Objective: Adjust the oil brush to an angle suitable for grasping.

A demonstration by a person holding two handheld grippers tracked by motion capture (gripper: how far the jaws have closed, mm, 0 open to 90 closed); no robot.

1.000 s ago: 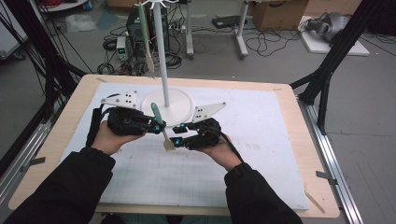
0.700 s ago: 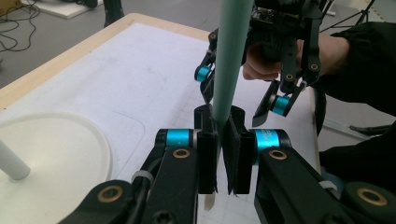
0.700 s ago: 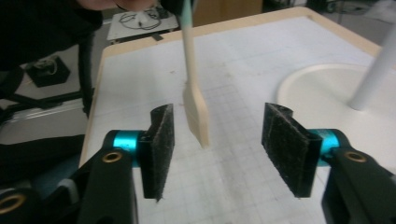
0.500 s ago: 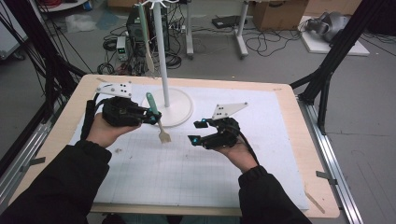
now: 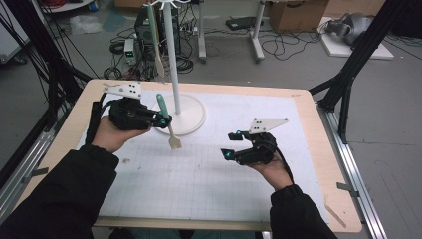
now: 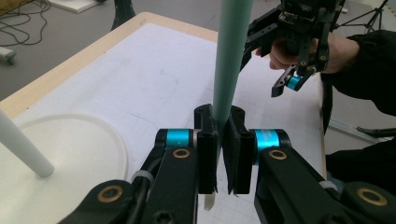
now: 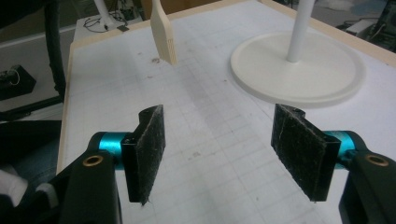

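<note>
Right hand-held gripper [image 5: 232, 144] now rightward, jaws just opened, empty; spatula [image 5: 167, 121] clamped in left hand-held gripper [image 5: 164, 121].

Matt green plastic spatula handle [image 6: 231, 56], rough black gripper pads [image 7: 150, 140], pale wooden table edge [image 5: 209, 85]

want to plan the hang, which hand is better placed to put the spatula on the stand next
Left, probably. The left gripper is shut on the spatula right beside the white stand. The right gripper is open, holds nothing and sits farther from it.
</note>
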